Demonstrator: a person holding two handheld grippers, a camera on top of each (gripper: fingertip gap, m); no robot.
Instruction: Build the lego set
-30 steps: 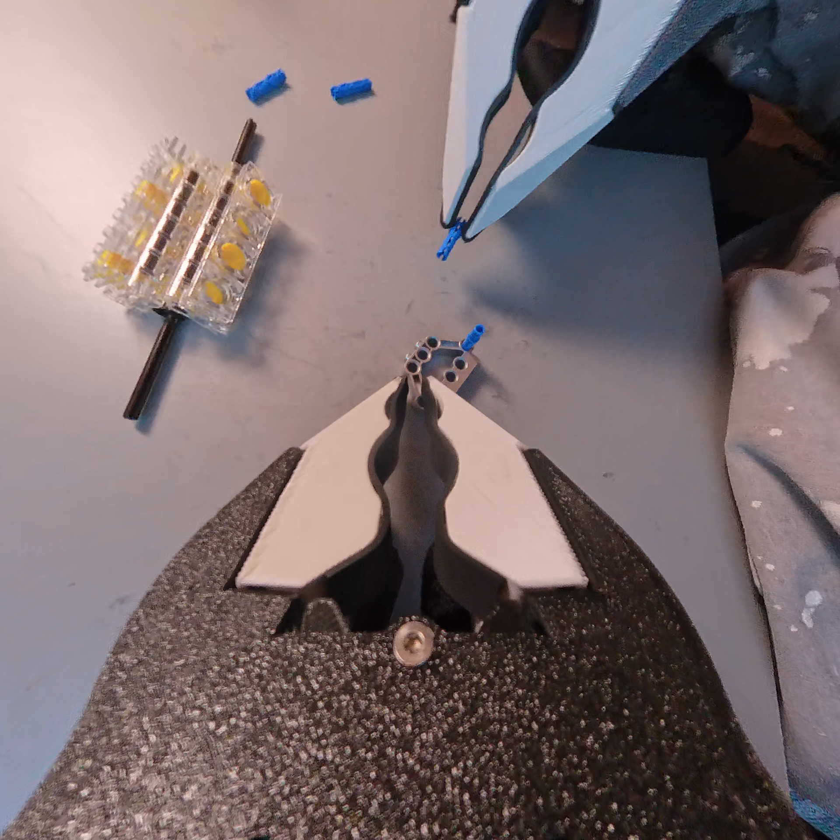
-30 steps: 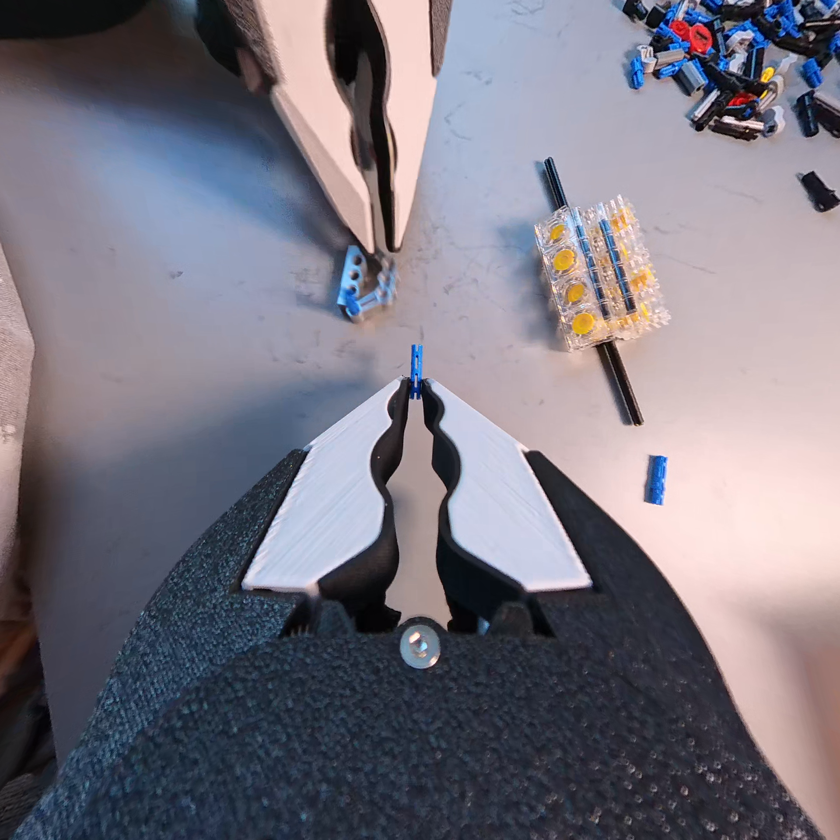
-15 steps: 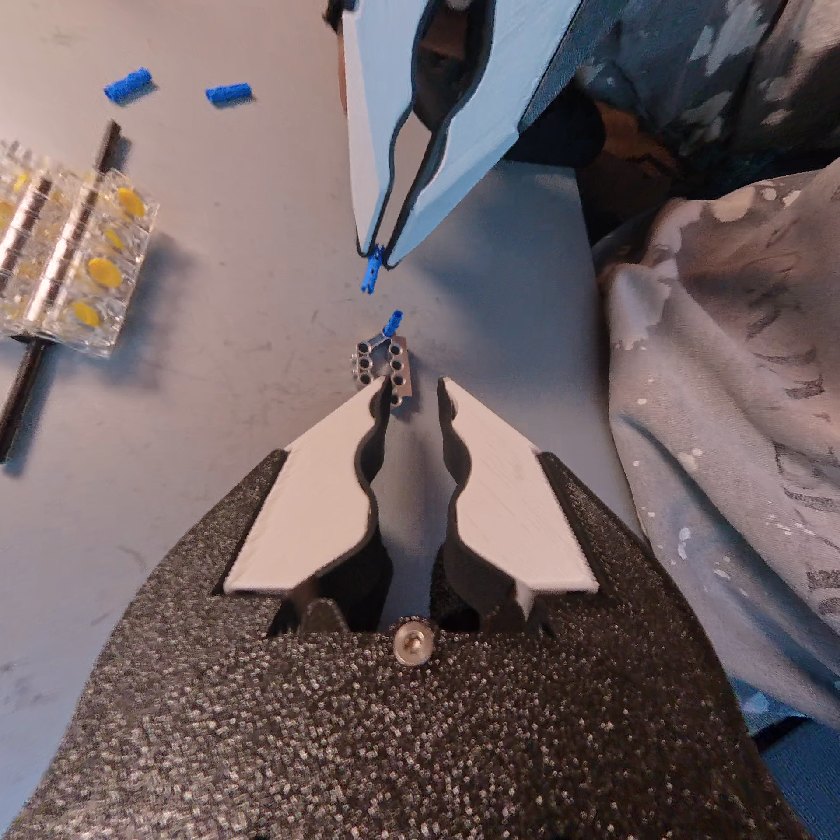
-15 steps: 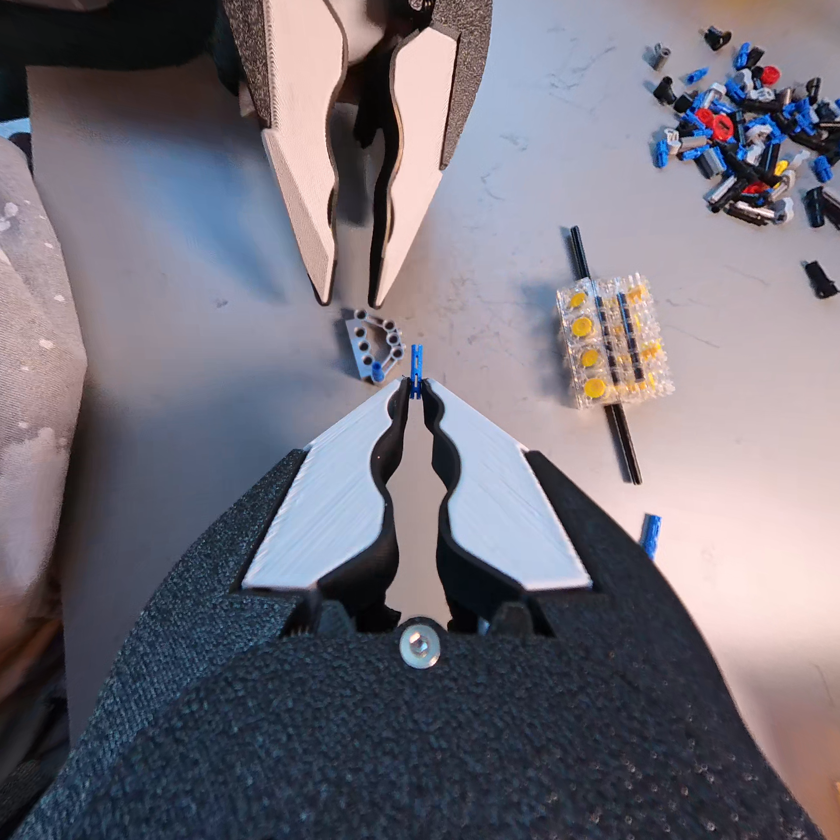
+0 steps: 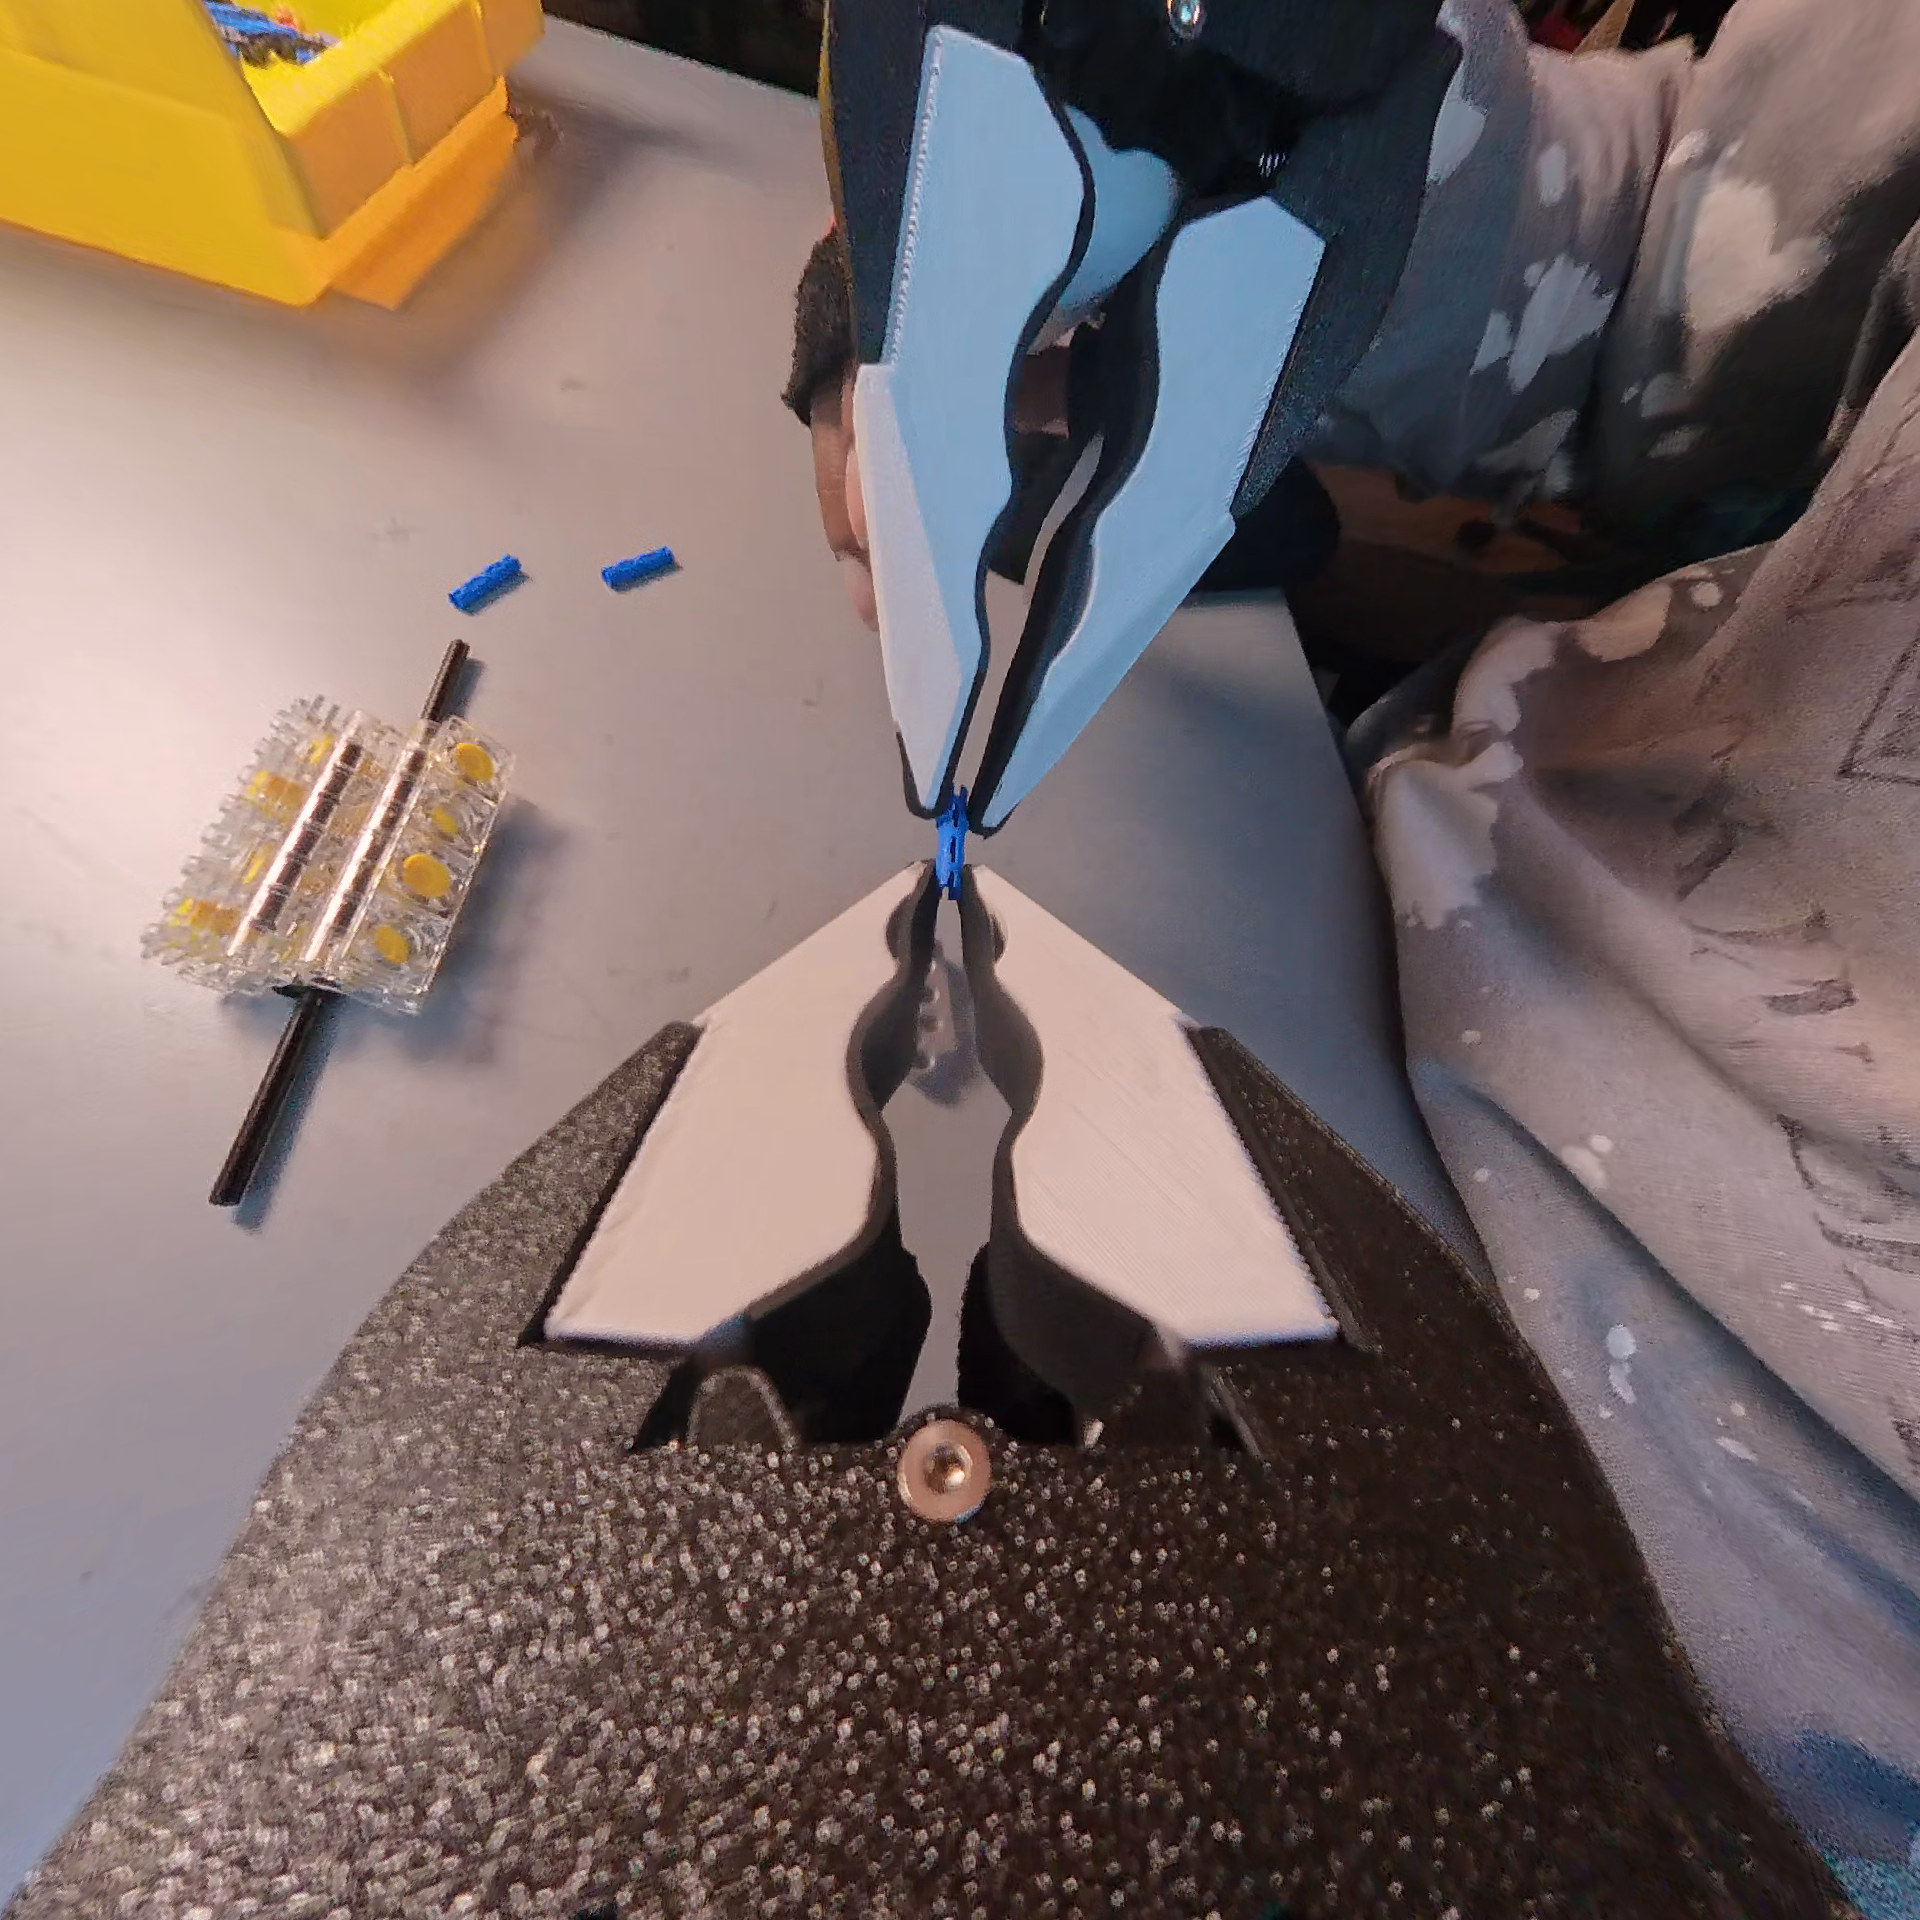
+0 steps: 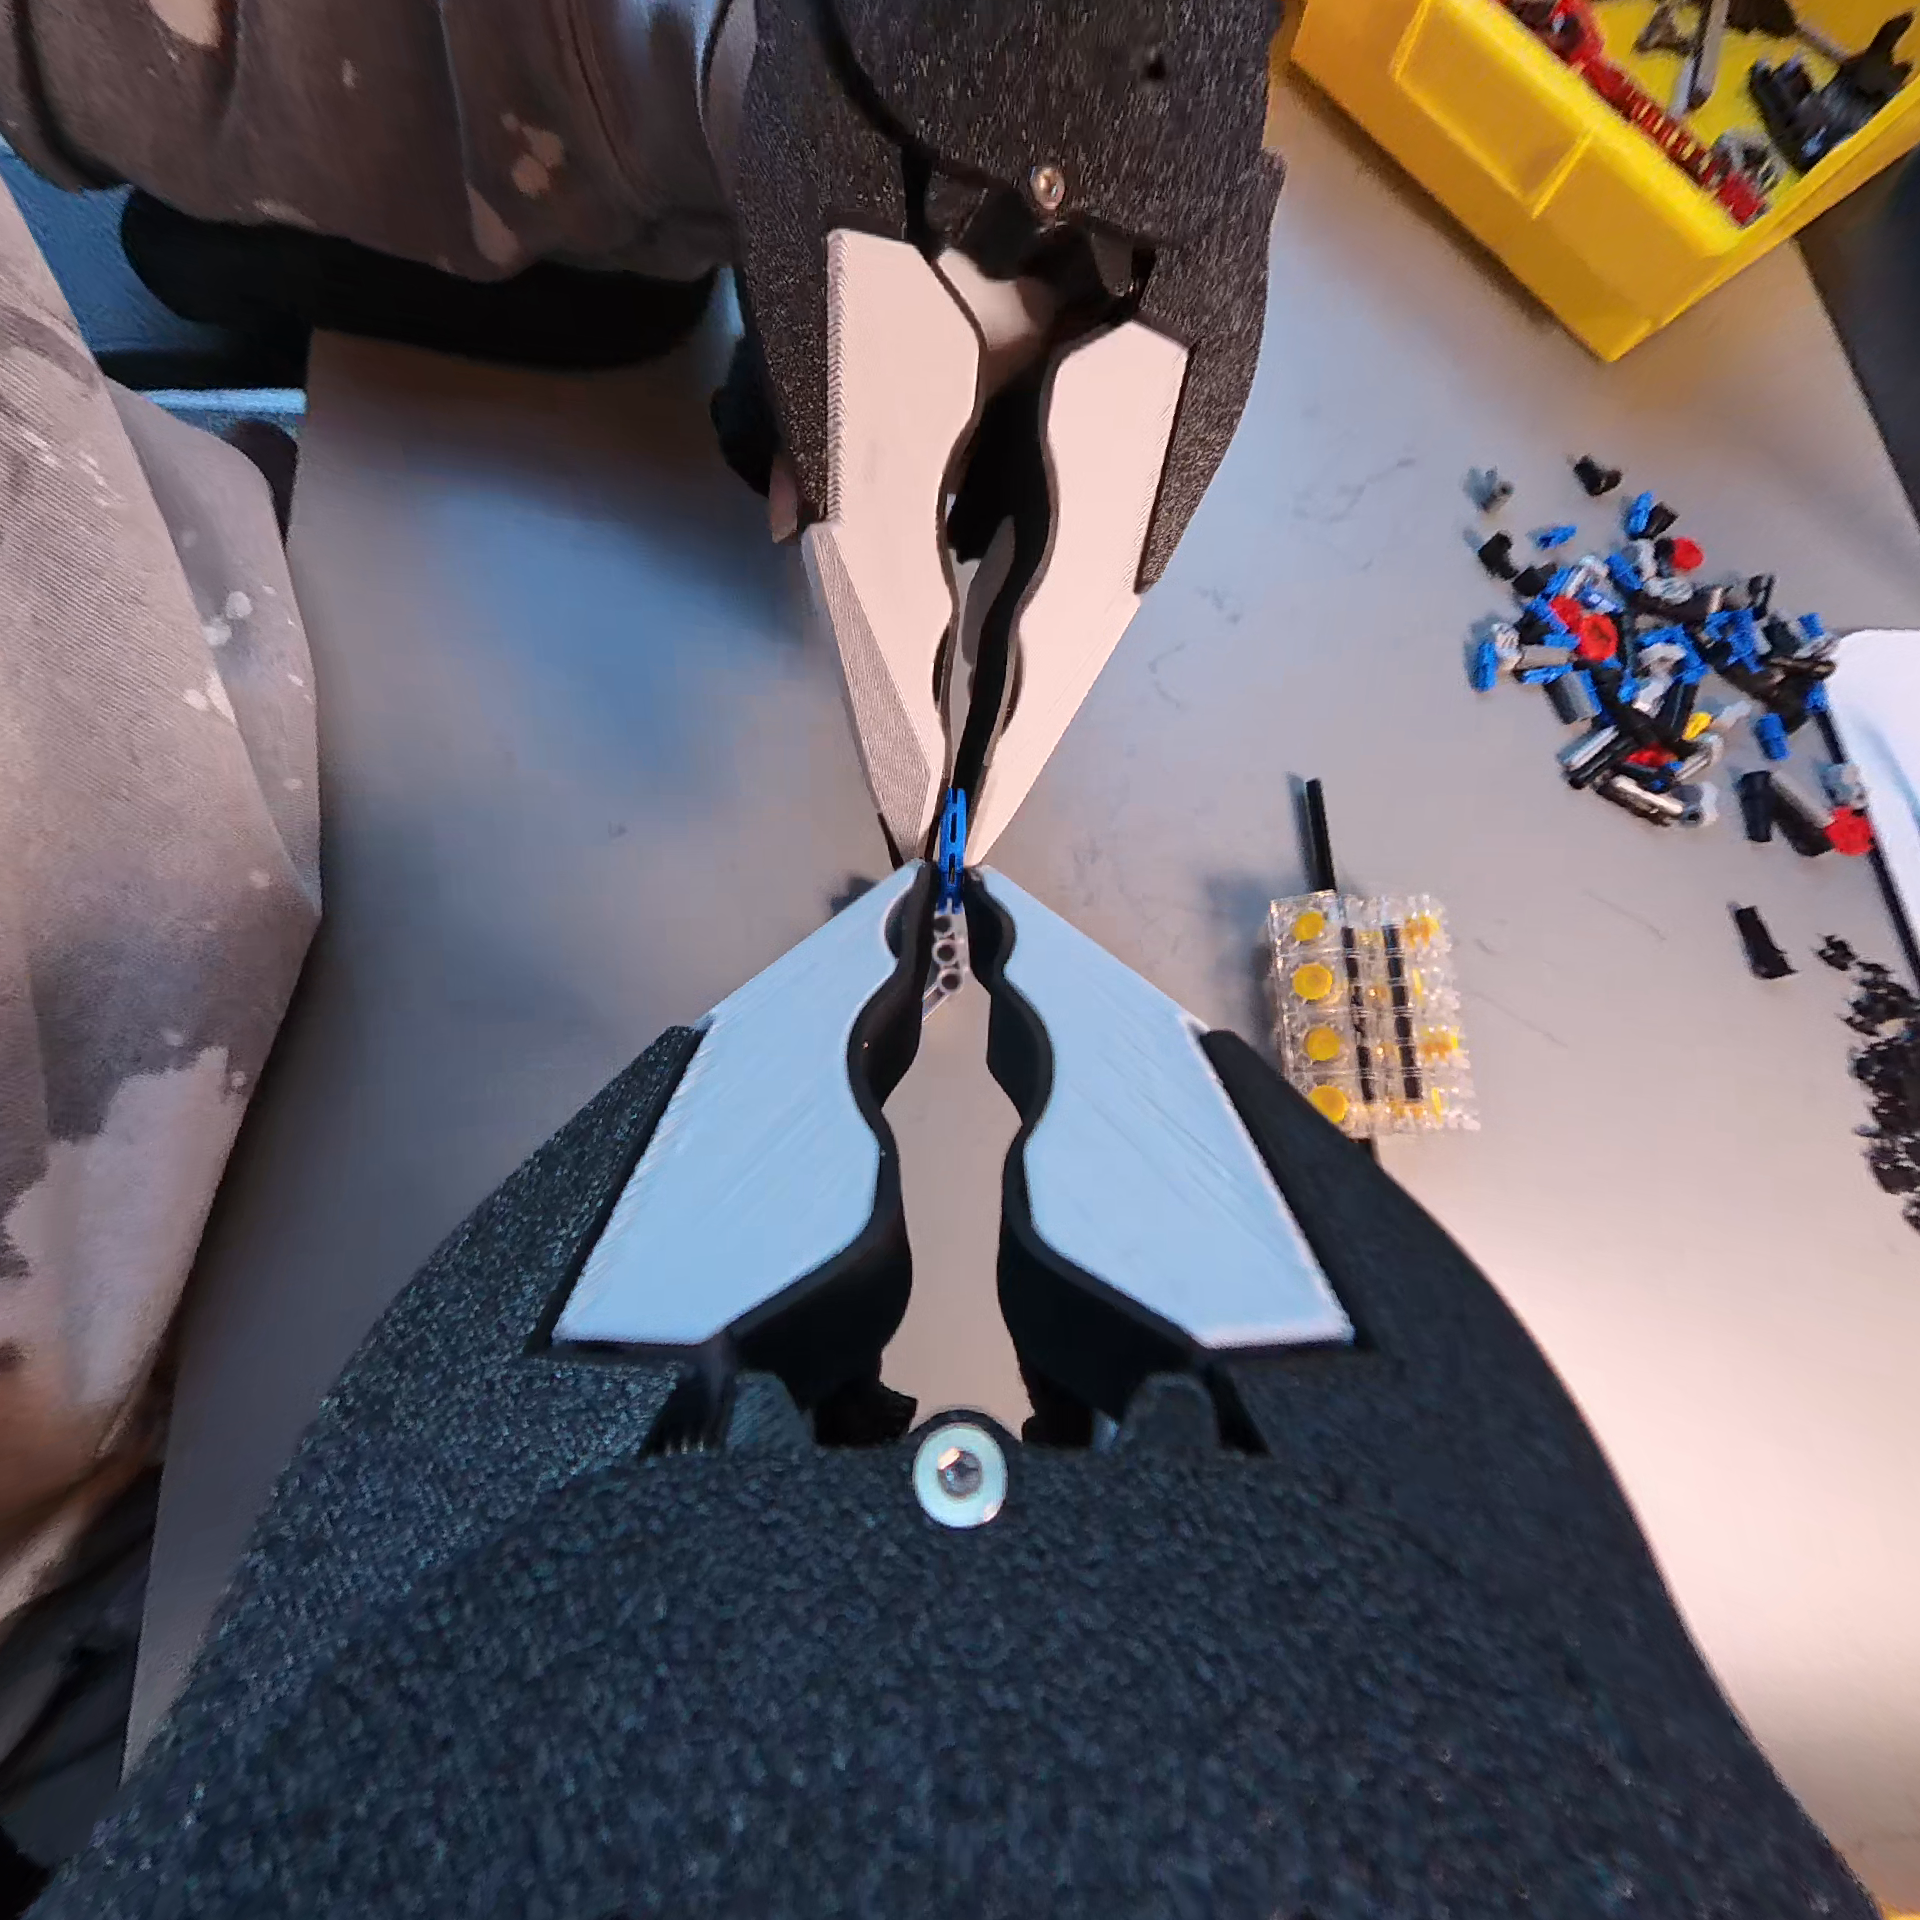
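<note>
My right gripper point(image 6: 948, 878) is shut on a small blue pin point(image 6: 953, 831), held tip to tip against my left gripper point(image 6: 956, 826). In the left wrist view the right gripper point(image 5: 956, 816) comes down from above. The blue pin point(image 5: 950, 844) bridges it and my left gripper point(image 5: 948, 881), whose jaws are closed on the pin's other end. A grey holed plate point(image 5: 940, 1029) lies on the table below and shows blurred through the gap between the fingers. It also shows in the right wrist view point(image 6: 948, 966).
A clear block with yellow parts on a black axle point(image 5: 332, 862) point(image 6: 1366, 1013) lies on the grey table. Two loose blue pins point(image 5: 486, 580) point(image 5: 639, 566) lie beyond it. There is a yellow bin point(image 6: 1610, 156) and a pile of small parts point(image 6: 1662, 675). A person's spotted garment point(image 5: 1662, 935) borders the table. The tips of both grippers are at nearly the same place.
My left gripper let go of the grey plate, opened, rose off the table and closed on the blue pin. The right gripper brought the pin up to meet it.
</note>
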